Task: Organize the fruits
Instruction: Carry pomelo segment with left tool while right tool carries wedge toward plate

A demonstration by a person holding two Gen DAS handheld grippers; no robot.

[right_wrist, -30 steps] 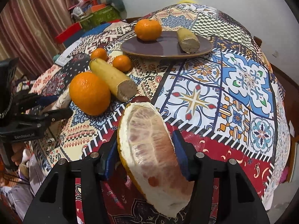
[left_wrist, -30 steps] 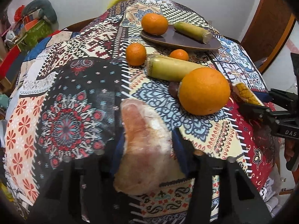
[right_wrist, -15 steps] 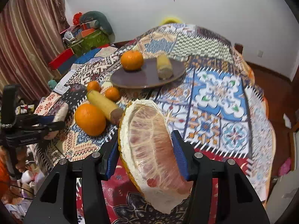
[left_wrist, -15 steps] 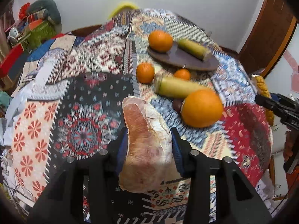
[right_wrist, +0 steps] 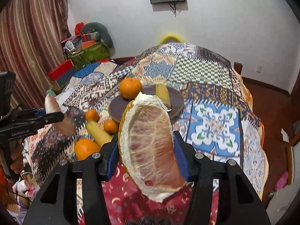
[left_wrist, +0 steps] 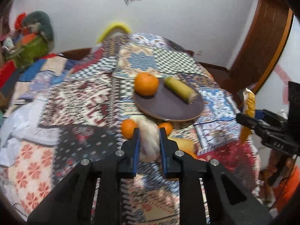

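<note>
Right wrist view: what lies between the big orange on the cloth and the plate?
A yellow stalk piece and a small tangerine, between orange and plate; right wrist view.

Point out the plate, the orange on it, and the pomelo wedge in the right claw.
plate [left_wrist: 168,106]: left wrist view, bare middle of its dark surface.
orange [left_wrist: 146,84]: left wrist view, centre of its peel.
pomelo wedge [right_wrist: 151,146]: right wrist view, middle of the exposed pink flesh.
</note>
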